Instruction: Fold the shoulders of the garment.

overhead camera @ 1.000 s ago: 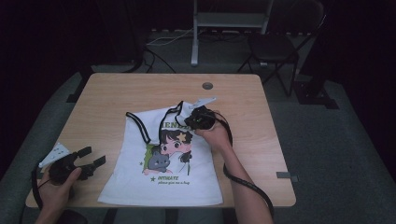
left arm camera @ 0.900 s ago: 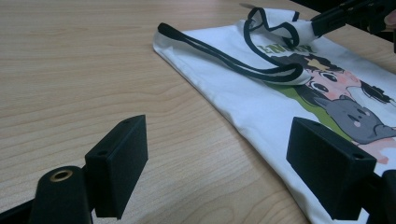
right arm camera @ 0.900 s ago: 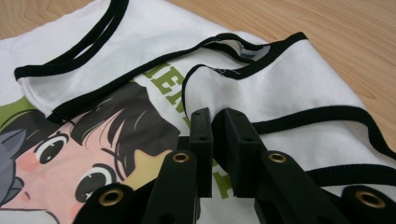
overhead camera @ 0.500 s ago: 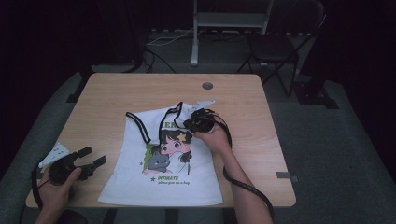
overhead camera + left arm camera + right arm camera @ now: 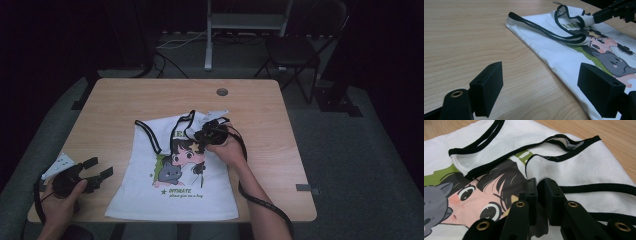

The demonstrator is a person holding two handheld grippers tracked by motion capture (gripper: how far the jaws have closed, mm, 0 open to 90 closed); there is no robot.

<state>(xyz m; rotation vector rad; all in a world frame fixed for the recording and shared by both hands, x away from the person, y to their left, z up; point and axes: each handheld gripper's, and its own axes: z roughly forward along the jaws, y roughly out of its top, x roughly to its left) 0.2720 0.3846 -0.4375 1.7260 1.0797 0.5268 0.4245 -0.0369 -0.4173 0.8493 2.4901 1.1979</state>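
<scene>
Resting at the table's (image 5: pixel 115 100) near left corner, the left gripper (image 5: pixel 100 167) stood wide apart with nothing between its jaws, just short of the shirt's hem. The white T-shirt (image 5: pixel 150 195) (cartoon print up) lay flat mid-table. Farther right, the right gripper (image 5: pixel 539 185) pinched a folded-over piece of its black-trimmed upper edge.

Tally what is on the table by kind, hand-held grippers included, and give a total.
White printed shirt: 1
Hand-held grippers: 2, the left hand-held gripper and the right hand-held gripper
White paper slip: 1
Total: 4
</scene>
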